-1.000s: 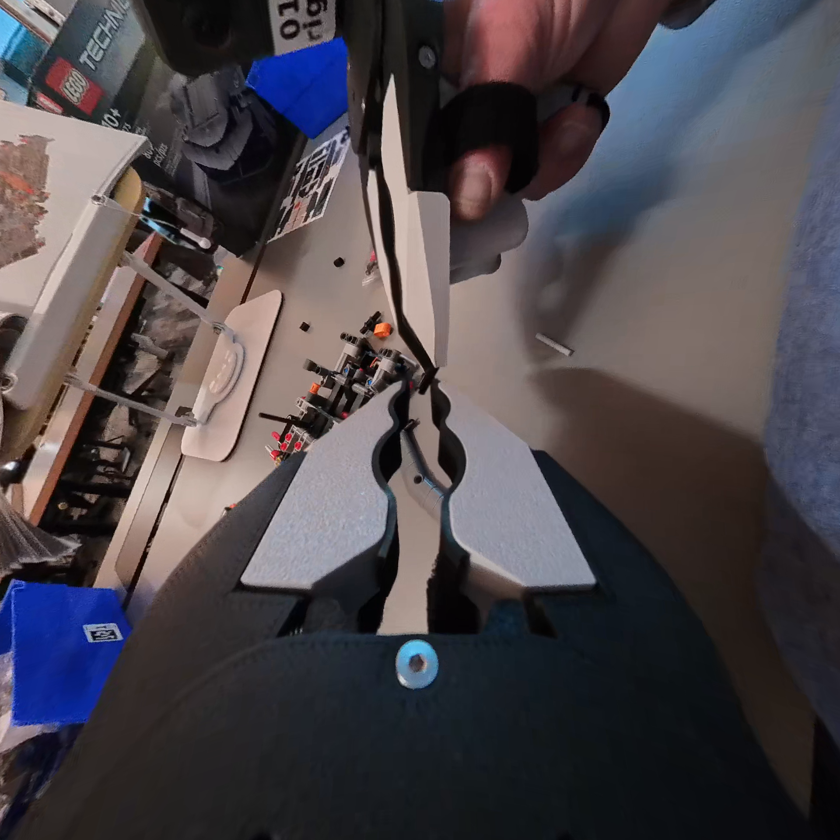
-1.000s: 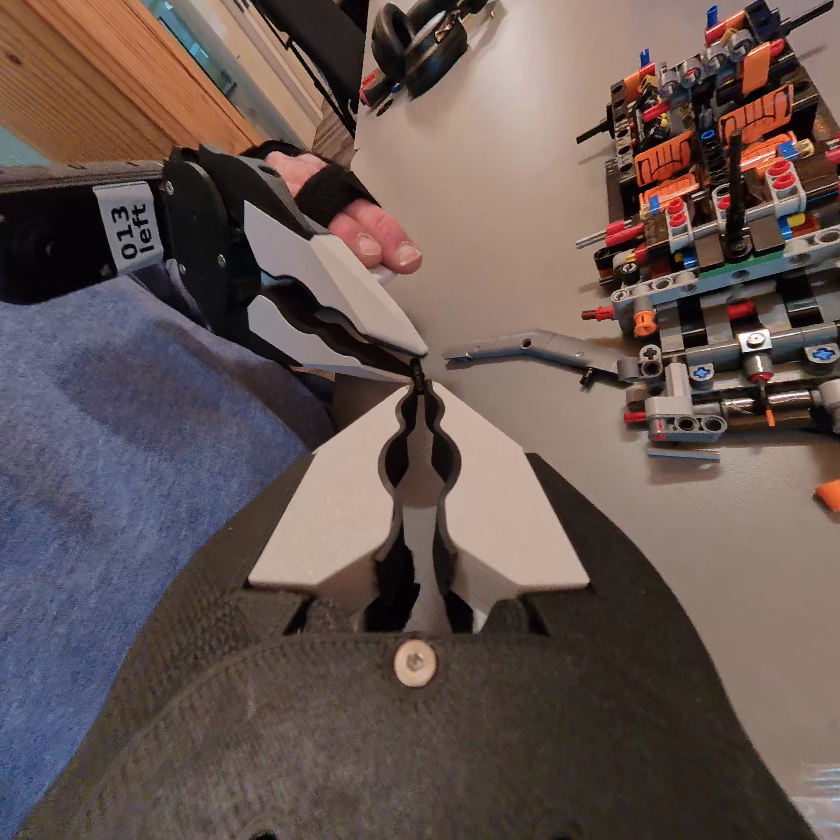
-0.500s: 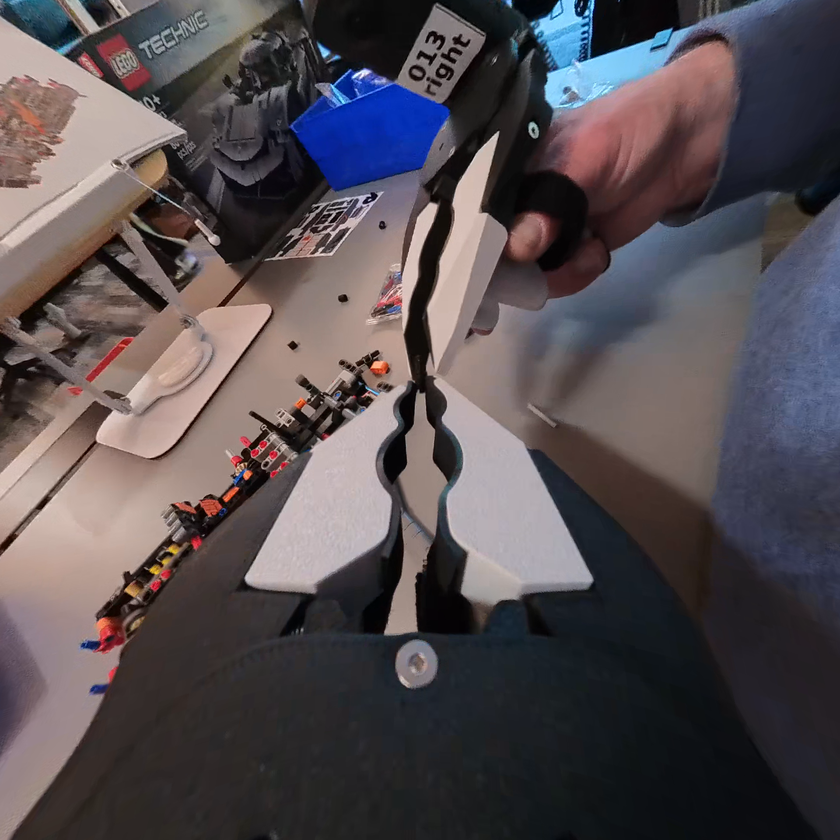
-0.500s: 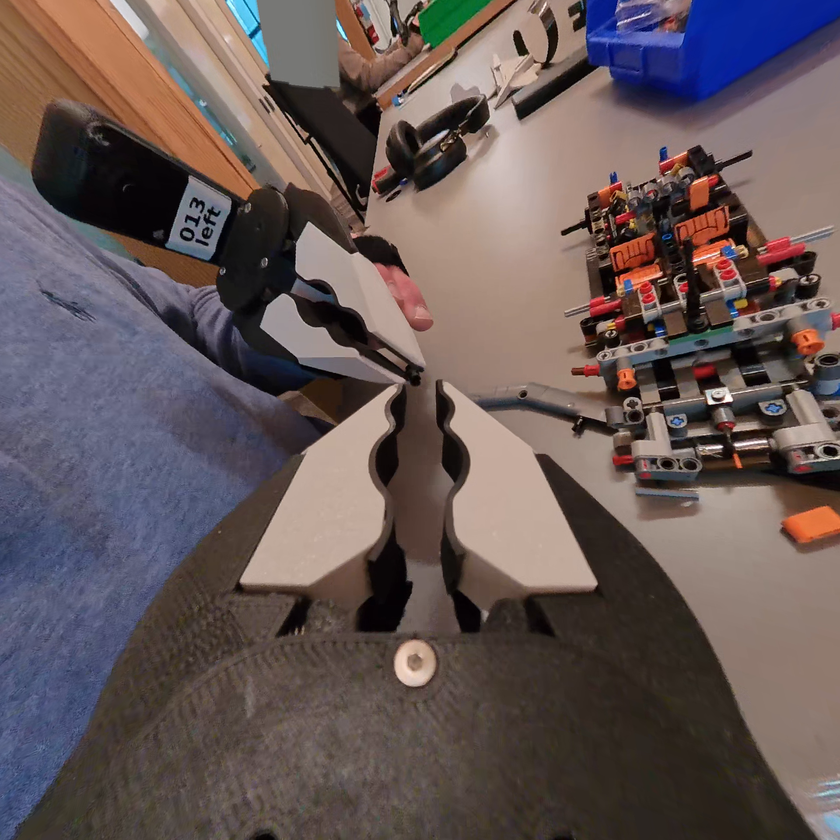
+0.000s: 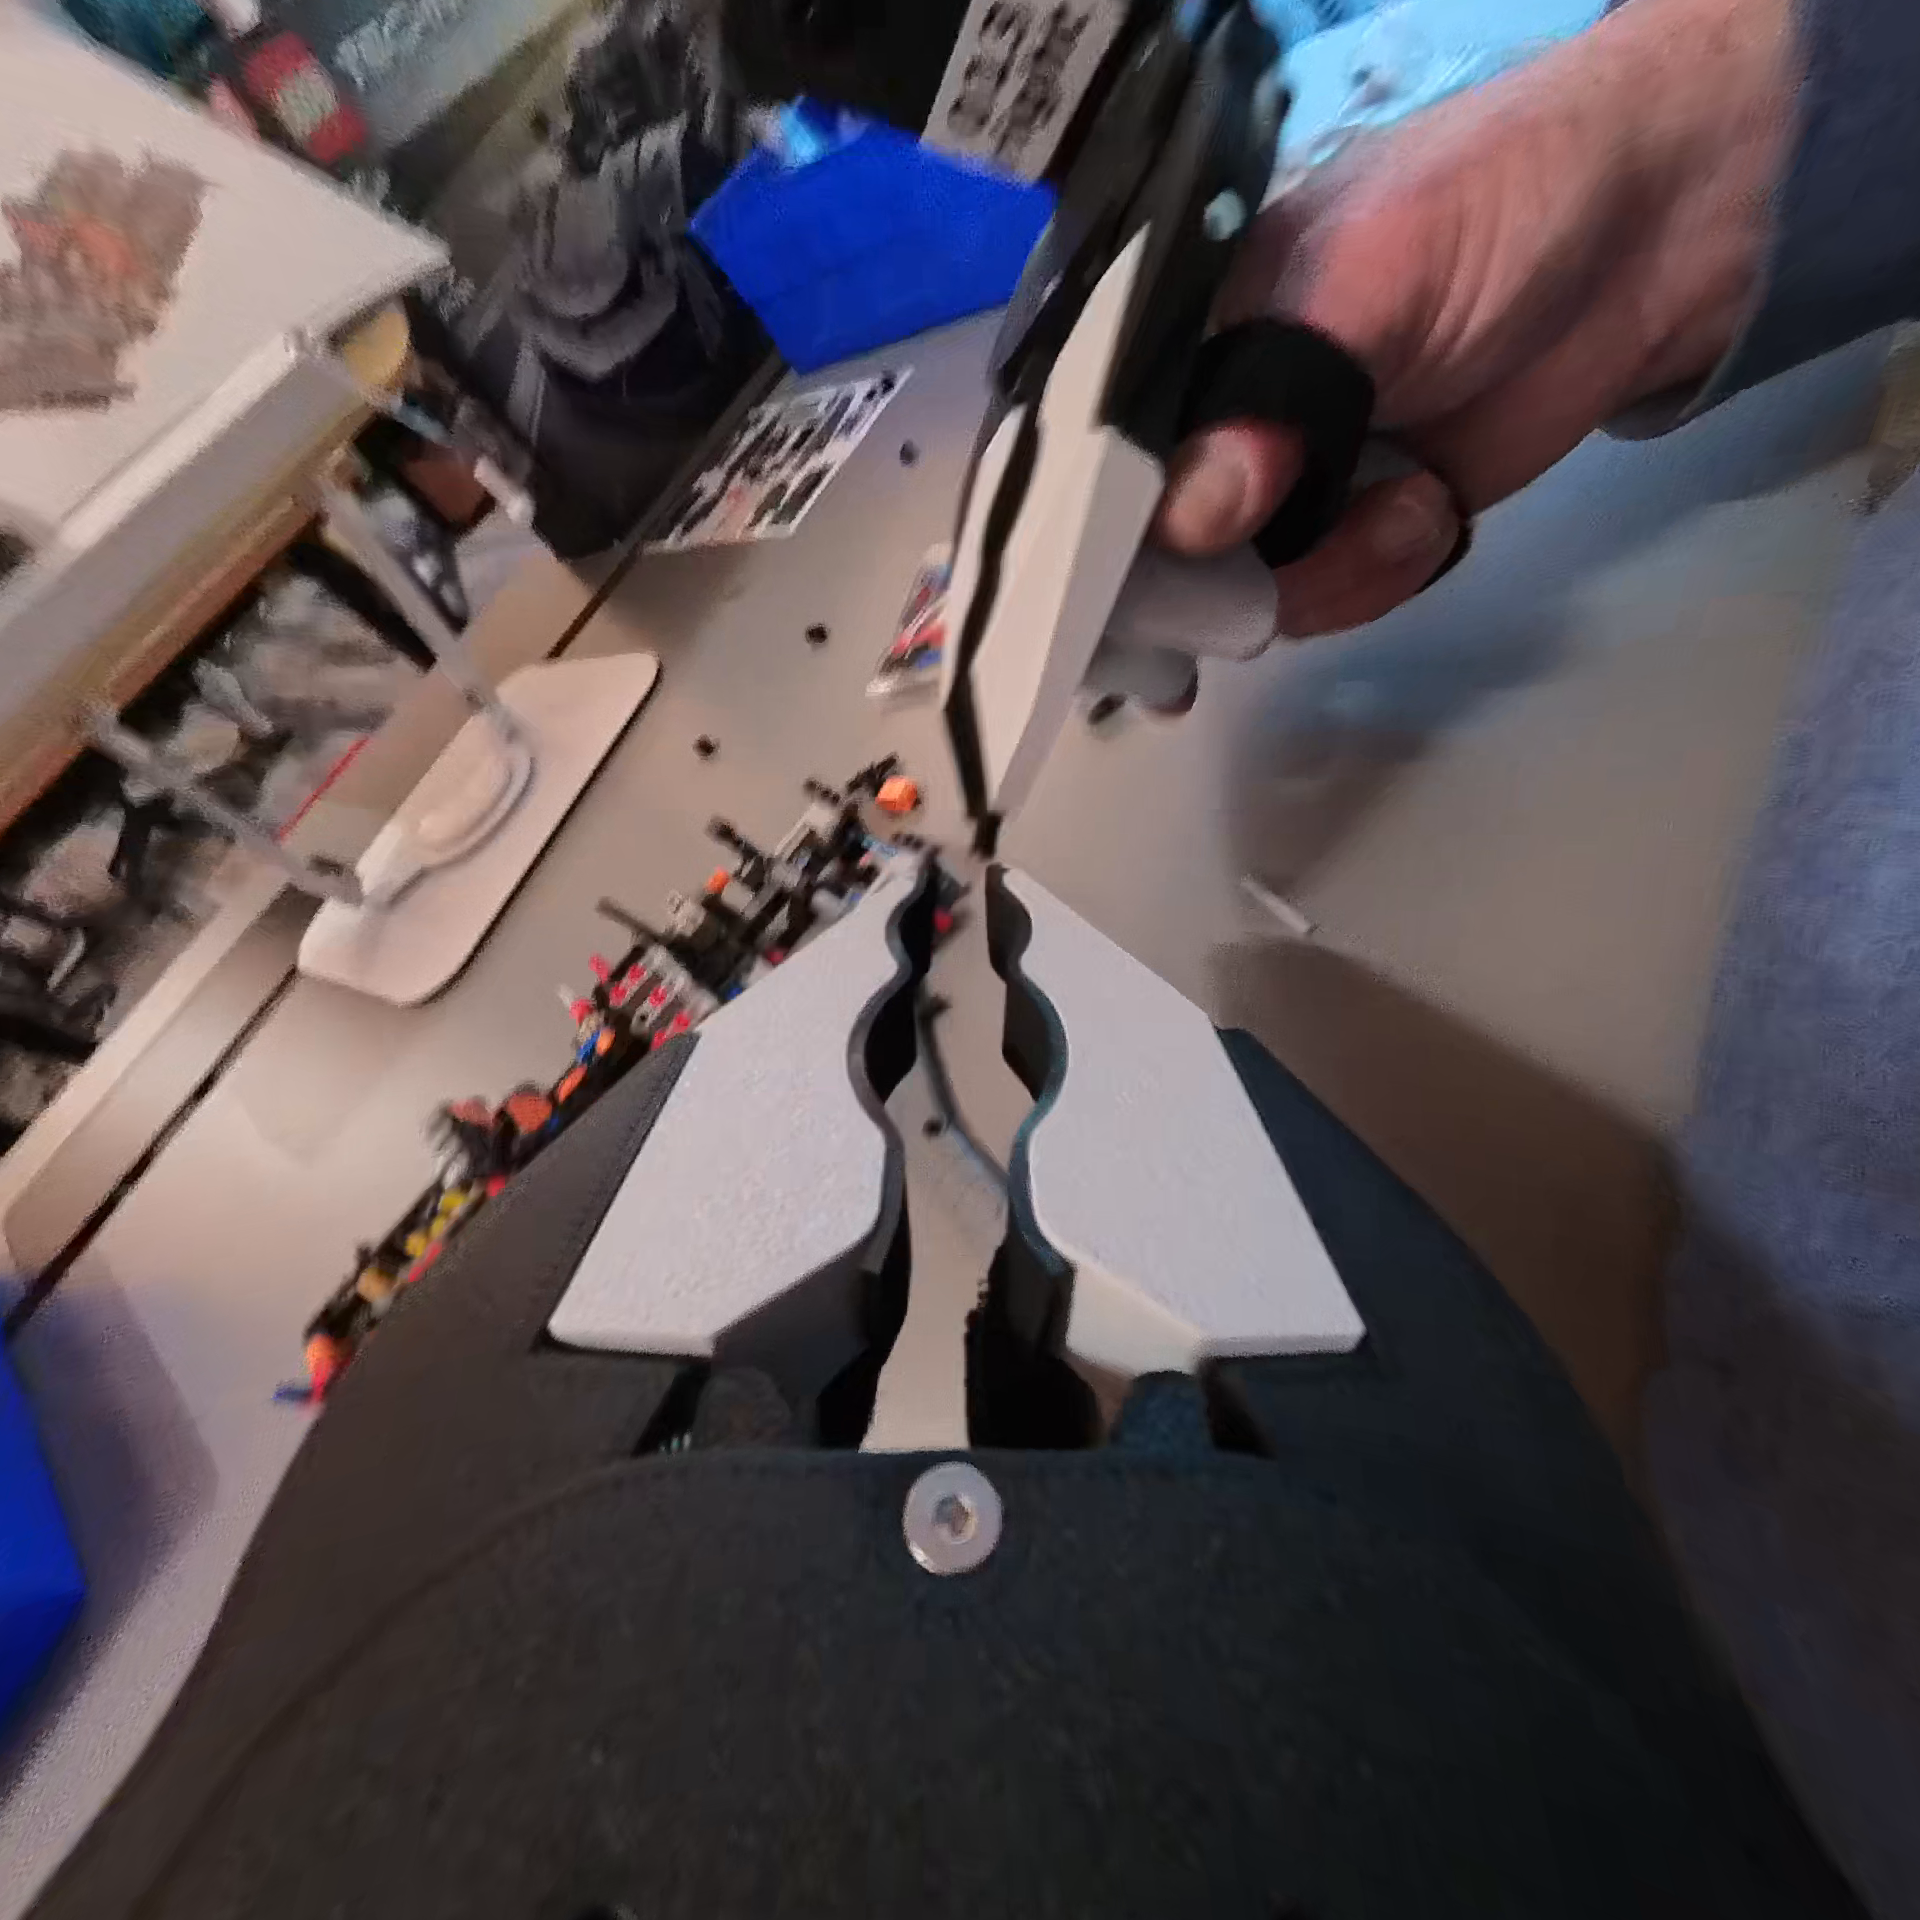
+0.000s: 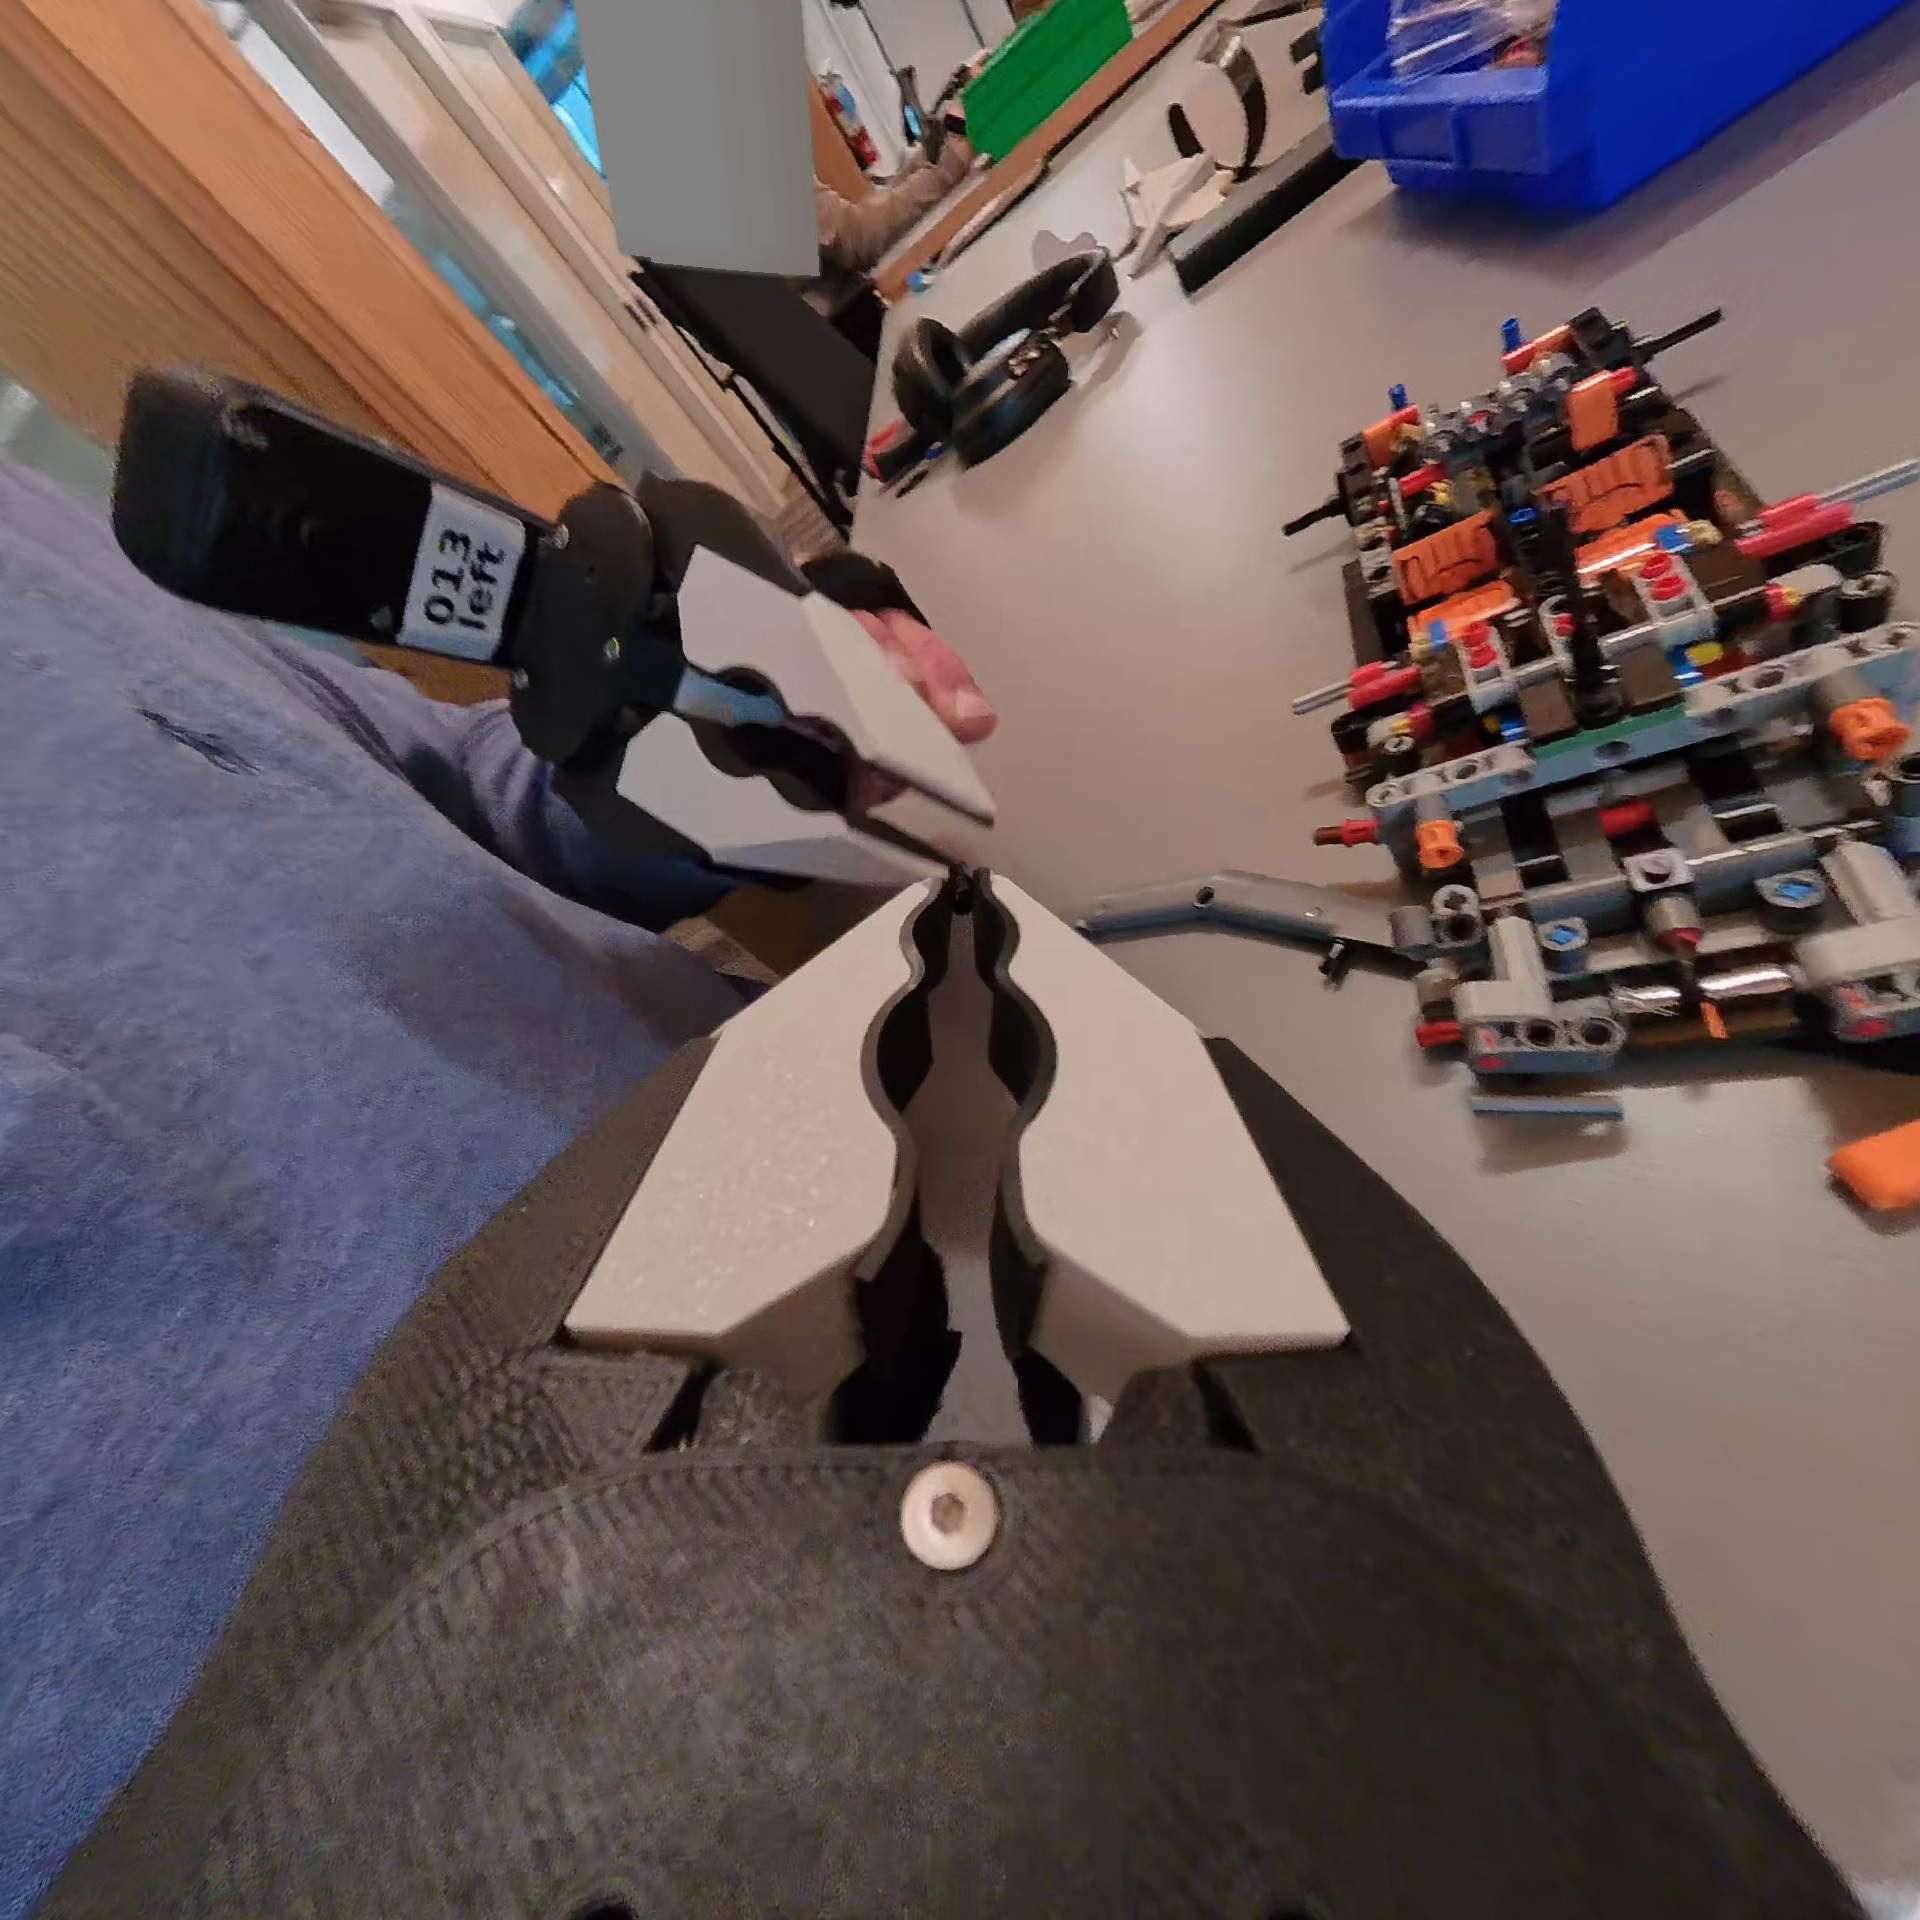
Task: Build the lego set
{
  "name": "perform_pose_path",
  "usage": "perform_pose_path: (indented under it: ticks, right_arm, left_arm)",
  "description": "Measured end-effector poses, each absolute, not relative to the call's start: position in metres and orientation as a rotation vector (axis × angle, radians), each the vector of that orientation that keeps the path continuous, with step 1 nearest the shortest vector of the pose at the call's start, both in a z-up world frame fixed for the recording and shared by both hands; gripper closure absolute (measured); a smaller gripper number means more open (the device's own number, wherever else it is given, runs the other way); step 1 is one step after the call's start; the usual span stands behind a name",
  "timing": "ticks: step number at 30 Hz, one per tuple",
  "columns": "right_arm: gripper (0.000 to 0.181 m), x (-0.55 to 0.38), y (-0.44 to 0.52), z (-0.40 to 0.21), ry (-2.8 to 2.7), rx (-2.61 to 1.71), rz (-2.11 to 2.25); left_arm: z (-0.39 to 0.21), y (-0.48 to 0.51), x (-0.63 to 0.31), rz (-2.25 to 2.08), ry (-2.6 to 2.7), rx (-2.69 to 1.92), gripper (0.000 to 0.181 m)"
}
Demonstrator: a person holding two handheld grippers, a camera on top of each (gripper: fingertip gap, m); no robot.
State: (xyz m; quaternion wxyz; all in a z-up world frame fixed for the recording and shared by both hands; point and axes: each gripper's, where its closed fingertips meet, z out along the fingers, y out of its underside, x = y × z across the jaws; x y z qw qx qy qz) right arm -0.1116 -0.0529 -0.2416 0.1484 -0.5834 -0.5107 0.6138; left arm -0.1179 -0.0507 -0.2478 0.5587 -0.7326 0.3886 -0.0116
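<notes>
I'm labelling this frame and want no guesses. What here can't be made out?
- Small black piece at the right gripper tips: too small to identify, either view.
- Left gripper: motion blur hides whether it holds anything.
- Lego model: cut by right view's edge.

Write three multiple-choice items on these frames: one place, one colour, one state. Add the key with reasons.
1. Where does the grey bent beam lie?
A) on the floor
B) on top of the headphones
C) on the table beside the lego model

2. What colour is the bin at the table's far end?
A) blue
B) red
C) yellow

3. What state is the right gripper in?
A) wide open and empty
B) fingers shut on a small black piece
C) lying flat on the table

Key:
1 C, the beam rests flat by the model's near corner.
2 A, its walls are plainly blue.
3 B, the piece sits pinched at the tips.
</notes>
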Motion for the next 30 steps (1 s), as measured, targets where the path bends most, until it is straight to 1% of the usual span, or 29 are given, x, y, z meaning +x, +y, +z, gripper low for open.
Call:
perform_pose_path:
  ticks: [4,6,10,13,14,18,21,24,28,30]
  right_arm:
    - [0.179,-0.107,-0.045,-0.251,-1.487,-1.695,1.665]
    - [0.18,-0.107,-0.045,-0.258,-1.517,-1.696,1.626]
    - [0.18,-0.107,-0.051,-0.267,-1.584,-1.684,1.561]
    - [0.179,-0.105,-0.053,-0.273,-1.618,-1.687,1.526]
    - [0.18,-0.105,-0.053,-0.274,-1.624,-1.685,1.528]
    - [0.18,-0.105,-0.055,-0.276,-1.648,-1.668,1.531]
    - [0.18,-0.105,-0.056,-0.276,-1.658,-1.656,1.538]
    - [0.18,-0.103,-0.056,-0.276,-1.668,-1.647,1.54]
    - [0.18,-0.102,-0.058,-0.273,-1.68,-1.626,1.546]
    - [0.18,-0.101,-0.058,-0.271,-1.676,-1.616,1.548]
  left_arm:
    - [-0.265,-0.052,-0.161,-0.079,0.701,-1.959,0.169]
    - [-0.285,-0.051,-0.177,-0.113,0.617,-2.122,0.165]
    - [-0.314,-0.051,-0.182,-0.224,0.571,-2.318,0.168]
    - [-0.326,-0.05,-0.176,-0.26,0.563,-2.385,0.166]
    - [-0.326,-0.048,-0.177,-0.248,0.552,-2.389,0.168]
    - [-0.326,-0.045,-0.17,-0.222,0.561,-2.397,0.166]
    - [-0.319,-0.044,-0.167,-0.285,0.481,-2.377,0.164]
    - [-0.313,-0.047,-0.164,-0.436,0.371,-2.39,0.157]
    - [-0.328,-0.046,-0.156,-0.39,0.377,-2.458,0.154]
    - [-0.329,-0.043,-0.159,-0.342,0.352,-2.474,0.159]
